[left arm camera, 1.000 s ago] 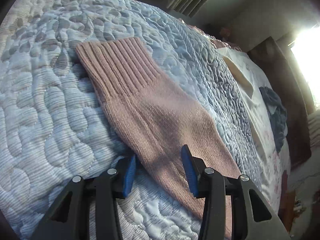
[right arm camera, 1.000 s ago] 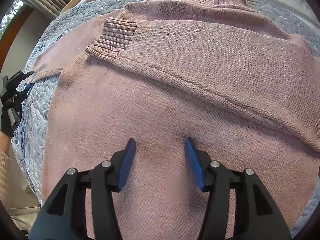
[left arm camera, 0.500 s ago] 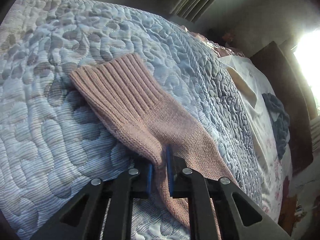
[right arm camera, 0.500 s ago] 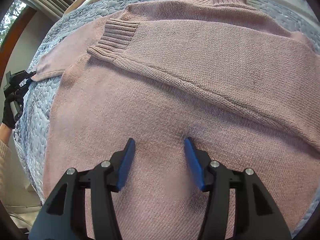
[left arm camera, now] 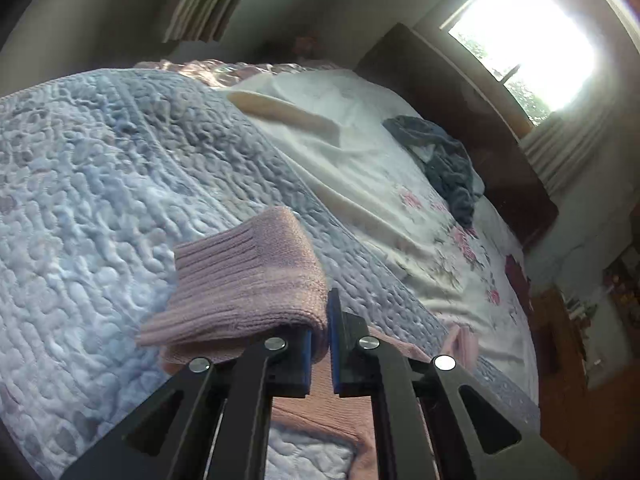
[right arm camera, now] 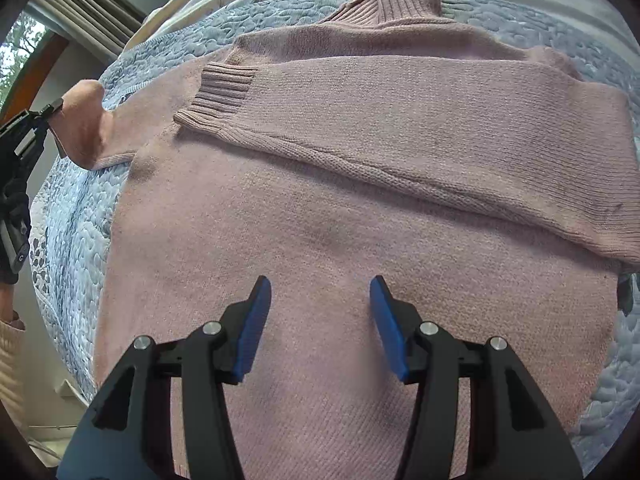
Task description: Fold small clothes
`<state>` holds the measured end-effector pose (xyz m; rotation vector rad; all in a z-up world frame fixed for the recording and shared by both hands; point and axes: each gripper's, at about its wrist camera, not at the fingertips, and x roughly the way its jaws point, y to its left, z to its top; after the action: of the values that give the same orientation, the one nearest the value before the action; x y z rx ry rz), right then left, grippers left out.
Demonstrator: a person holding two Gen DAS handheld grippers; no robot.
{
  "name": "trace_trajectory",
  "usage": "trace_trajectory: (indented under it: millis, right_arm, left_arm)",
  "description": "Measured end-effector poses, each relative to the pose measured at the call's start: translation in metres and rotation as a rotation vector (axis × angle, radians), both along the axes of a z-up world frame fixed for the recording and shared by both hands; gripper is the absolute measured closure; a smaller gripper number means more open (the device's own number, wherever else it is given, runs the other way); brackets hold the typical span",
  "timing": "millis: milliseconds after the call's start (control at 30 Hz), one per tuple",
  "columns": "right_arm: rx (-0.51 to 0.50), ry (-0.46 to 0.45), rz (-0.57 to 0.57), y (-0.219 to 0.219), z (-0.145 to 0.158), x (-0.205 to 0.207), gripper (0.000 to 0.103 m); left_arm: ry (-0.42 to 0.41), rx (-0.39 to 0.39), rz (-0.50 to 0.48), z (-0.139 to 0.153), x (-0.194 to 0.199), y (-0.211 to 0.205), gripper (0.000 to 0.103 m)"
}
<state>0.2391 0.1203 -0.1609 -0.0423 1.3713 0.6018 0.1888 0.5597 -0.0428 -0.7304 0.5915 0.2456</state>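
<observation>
Since the earlier frames, the sleeve (left arm camera: 248, 280) that lay flat on the quilt has been pinched and lifted clear of the surface, its ribbed cuff now doubled over above the jaws. Nothing else is seen to have shifted.

The quilted bedspread (left arm camera: 100, 168) carries the pink sweater (right arm camera: 340, 220), which is spread flat with its collar at the far side; one sleeve is already laid across the chest, cuff towards the left. The other sleeve, seen in the right wrist view as a raised flap at the far left (right arm camera: 82, 120), is held off the quilt by the left gripper (left arm camera: 319, 338), whose jaws are closed narrowly on the knit. The right gripper (right arm camera: 320, 320) is held over the sweater's lower body with its jaws spread wide and nothing between them; whether its tips press on the fabric cannot be told.

From this it is judged that the second sleeve fold is under way, and that the lifted sleeve is meant to be carried across onto the chest.

The sweater's hem is hidden below the right gripper, and its right edge is cut off by the lens rim. A dark garment (left arm camera: 448, 160) on the floral sheet (left arm camera: 380, 184) is too crumpled to identify.
</observation>
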Motion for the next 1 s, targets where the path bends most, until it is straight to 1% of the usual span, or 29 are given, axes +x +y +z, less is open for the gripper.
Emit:
trace_trajectory:
  millis: [133, 200, 267, 367, 567, 633, 700, 833, 867, 967, 1000]
  right_arm:
    - [0.001, -0.006, -0.018, -0.013, 0.001, 0.000, 0.051]
    - [0.002, -0.006, -0.026, -0.017, 0.001, 0.000, 0.051]
    - [0.005, -0.001, -0.033, -0.020, -0.001, 0.001, 0.051]
    - [0.005, 0.013, -0.046, -0.024, -0.007, 0.002, 0.051]
    - [0.008, 0.024, -0.049, -0.026, -0.015, 0.002, 0.051]
    - [0.008, 0.027, -0.053, -0.025, -0.017, 0.002, 0.051]
    - [0.005, 0.028, -0.051, -0.024, -0.018, 0.003, 0.050]
    - [-0.009, 0.026, -0.038, -0.021, -0.019, 0.004, 0.048]
    - [-0.011, 0.028, -0.036, -0.020, -0.019, 0.005, 0.048]
    - [-0.023, 0.028, -0.028, -0.015, -0.016, 0.009, 0.047]
    - [-0.025, 0.026, -0.025, -0.012, -0.014, 0.010, 0.047]
  left_arm:
    - [-0.003, 0.035, -0.094, -0.001, 0.024, -0.057, 0.097]
    - [0.008, 0.020, -0.130, -0.010, 0.033, -0.078, 0.097]
    - [0.034, 0.007, -0.145, -0.024, 0.042, -0.094, 0.097]
    - [0.093, -0.022, -0.150, -0.053, 0.048, -0.106, 0.097]
    - [0.186, -0.082, -0.158, -0.106, 0.045, -0.117, 0.096]
    - [0.206, -0.095, -0.157, -0.119, 0.040, -0.119, 0.096]
    - [0.209, -0.095, -0.164, -0.126, 0.036, -0.121, 0.095]
    - [0.223, -0.096, -0.201, -0.120, 0.024, -0.125, 0.093]
    - [0.223, -0.096, -0.219, -0.115, 0.018, -0.126, 0.093]
    - [0.212, -0.060, -0.262, -0.091, -0.004, -0.125, 0.092]
    - [0.198, -0.032, -0.261, -0.081, -0.011, -0.122, 0.088]
